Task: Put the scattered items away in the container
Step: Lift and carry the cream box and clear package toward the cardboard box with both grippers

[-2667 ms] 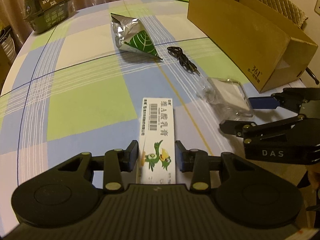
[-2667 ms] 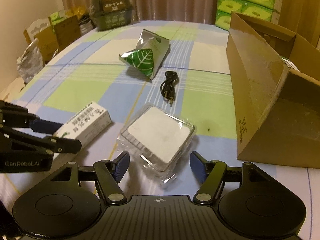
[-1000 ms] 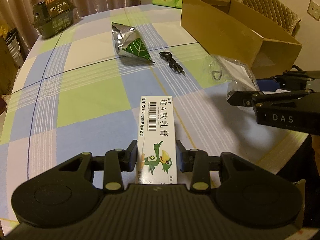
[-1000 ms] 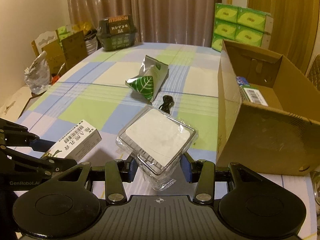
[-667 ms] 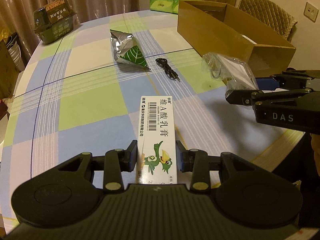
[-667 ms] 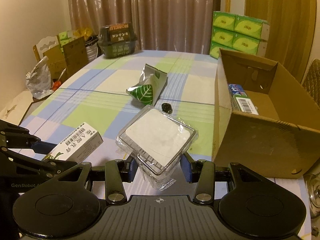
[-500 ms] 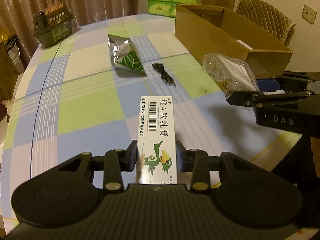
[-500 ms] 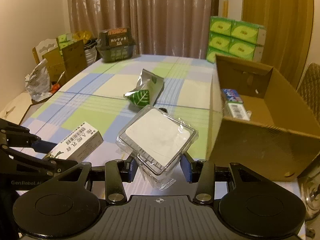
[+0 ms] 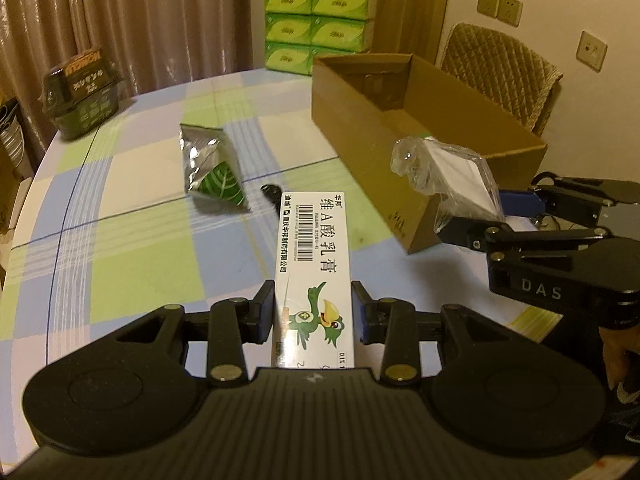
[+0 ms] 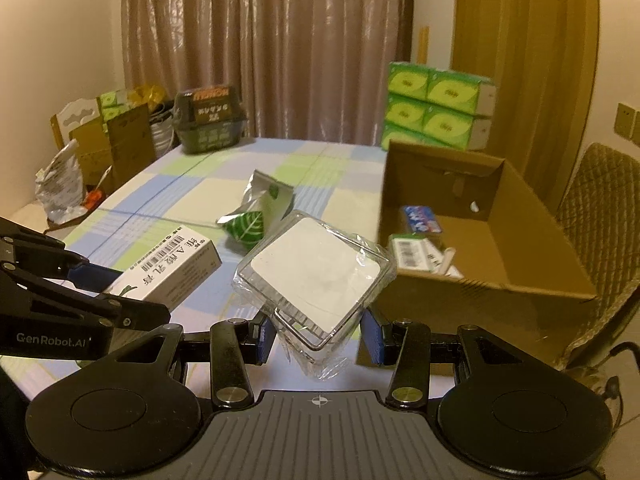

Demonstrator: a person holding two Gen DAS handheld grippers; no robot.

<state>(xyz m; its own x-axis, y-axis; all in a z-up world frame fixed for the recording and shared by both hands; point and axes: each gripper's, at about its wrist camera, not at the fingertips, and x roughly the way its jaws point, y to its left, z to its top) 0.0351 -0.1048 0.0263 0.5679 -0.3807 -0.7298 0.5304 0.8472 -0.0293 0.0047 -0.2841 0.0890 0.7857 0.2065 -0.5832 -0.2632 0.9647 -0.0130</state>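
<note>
My left gripper [image 9: 314, 314] is shut on a long white ointment box [image 9: 314, 264] with a barcode and a green bird, held above the checked table. My right gripper [image 10: 318, 338] is shut on a clear plastic packet with a white square inside [image 10: 316, 276], also lifted off the table. The open cardboard box [image 10: 516, 240] stands to the right, with a few small packs in it. In the left wrist view the right gripper [image 9: 476, 216] holds the plastic packet [image 9: 452, 178] in front of the cardboard box [image 9: 360, 128]. In the right wrist view the left gripper [image 10: 104, 292] carries the ointment box [image 10: 172, 266] at the left.
A silver and green foil pouch [image 9: 212, 168] and a black cable [image 9: 270, 192] lie on the table [image 9: 120, 240]. A dark green basket [image 9: 82, 92] sits at the far left edge. Green tissue packs [image 10: 436, 108] are stacked behind the box. A padded chair [image 9: 500, 72] stands at the right.
Both grippers have risen with their loads and tipped up, so more of the room and the inside of the cardboard box shows. The grips are unchanged.
</note>
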